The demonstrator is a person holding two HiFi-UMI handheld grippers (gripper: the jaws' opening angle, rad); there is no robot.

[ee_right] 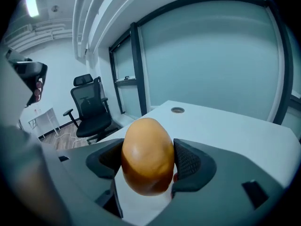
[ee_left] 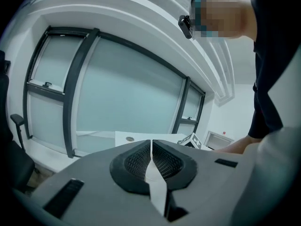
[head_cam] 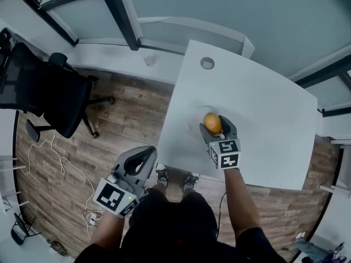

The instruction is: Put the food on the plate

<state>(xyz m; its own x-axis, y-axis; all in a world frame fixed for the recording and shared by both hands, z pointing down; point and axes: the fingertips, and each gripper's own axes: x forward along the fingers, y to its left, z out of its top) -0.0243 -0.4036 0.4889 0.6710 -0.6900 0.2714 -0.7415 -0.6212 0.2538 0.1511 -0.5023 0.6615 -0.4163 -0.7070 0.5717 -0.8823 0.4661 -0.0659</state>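
Note:
An orange-brown, egg-shaped piece of food (head_cam: 211, 121) (ee_right: 147, 154) sits between the jaws of my right gripper (head_cam: 214, 124) (ee_right: 149, 163), which is shut on it, both pads pressing its sides. It hangs over the near-middle of the white table (head_cam: 263, 119). Just behind the food I see the faint round rim of a white plate (head_cam: 201, 109); most of it is hard to tell from the tabletop. My left gripper (head_cam: 140, 161) (ee_left: 151, 160) is shut with nothing in it, held low over the wooden floor, left of the table's near corner.
A black office chair (head_cam: 52, 89) (ee_right: 90, 108) stands on the wooden floor to the left. A round cable hole (head_cam: 207, 63) (ee_right: 178, 110) sits near the table's far edge. White cables (head_cam: 60, 166) trail across the floor. Glass partitions with dark frames (head_cam: 123, 15) lie beyond.

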